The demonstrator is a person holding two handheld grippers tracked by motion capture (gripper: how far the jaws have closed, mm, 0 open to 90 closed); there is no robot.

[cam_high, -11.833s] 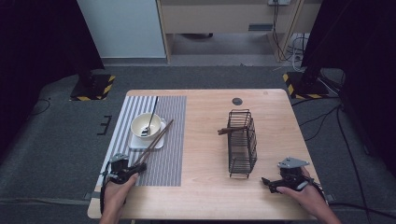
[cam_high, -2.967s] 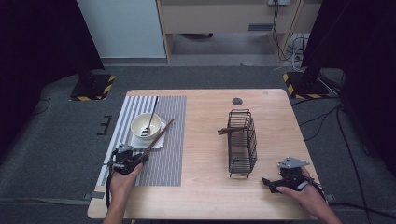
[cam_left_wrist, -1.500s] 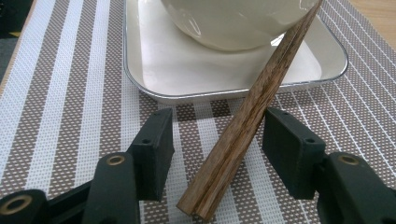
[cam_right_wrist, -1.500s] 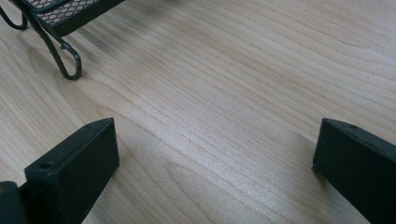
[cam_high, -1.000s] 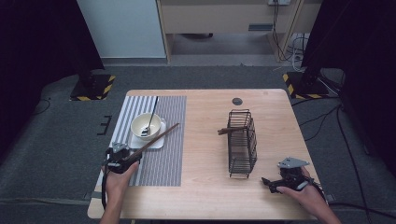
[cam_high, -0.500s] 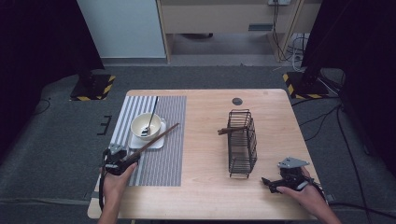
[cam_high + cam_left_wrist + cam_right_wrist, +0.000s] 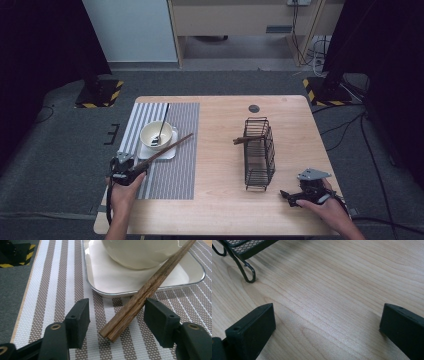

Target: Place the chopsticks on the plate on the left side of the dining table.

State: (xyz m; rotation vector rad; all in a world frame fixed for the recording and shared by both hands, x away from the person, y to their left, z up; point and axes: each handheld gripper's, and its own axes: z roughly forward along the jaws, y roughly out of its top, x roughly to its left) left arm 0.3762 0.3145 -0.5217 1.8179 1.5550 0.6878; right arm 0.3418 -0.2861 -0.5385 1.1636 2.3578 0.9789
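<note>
- The chopsticks [image 7: 140, 300] are framed by the left gripper [image 7: 117, 320]: jaws stand partly open, one on each side of the near end, and no pad is seen pressing on the wood.
- The pair lies as one, near end low over the striped mat [image 7: 175, 150], far end propped across the tray [image 7: 110, 282] rim and against the bowl [image 7: 140, 252].
- For a clean pick, a squeeze is best made with both sticks kept side by side, so neither is pushed out of the jaws.
- The right-hand jaw sits just beside the wood, the left-hand one well apart; a small shift toward centre is judged wise before closing.
- A slow lift is called for, as the far end could drag on the bowl, where a spoon [image 7: 163, 122] rests.
- The right gripper [image 7: 295, 196] is parked on the bare worktop [image 7: 220, 200], jaws wide and empty, near the wire basket [image 7: 259, 152].
- One dark stick [image 7: 245, 140] is already seen poking from the basket's side.
- The worktop is pale wood with a small dark round fitting [image 7: 254, 108] at the far edge.
- Around it, grey carpet, black curtains, hazard-striped stand bases and loose cables are seen.
</note>
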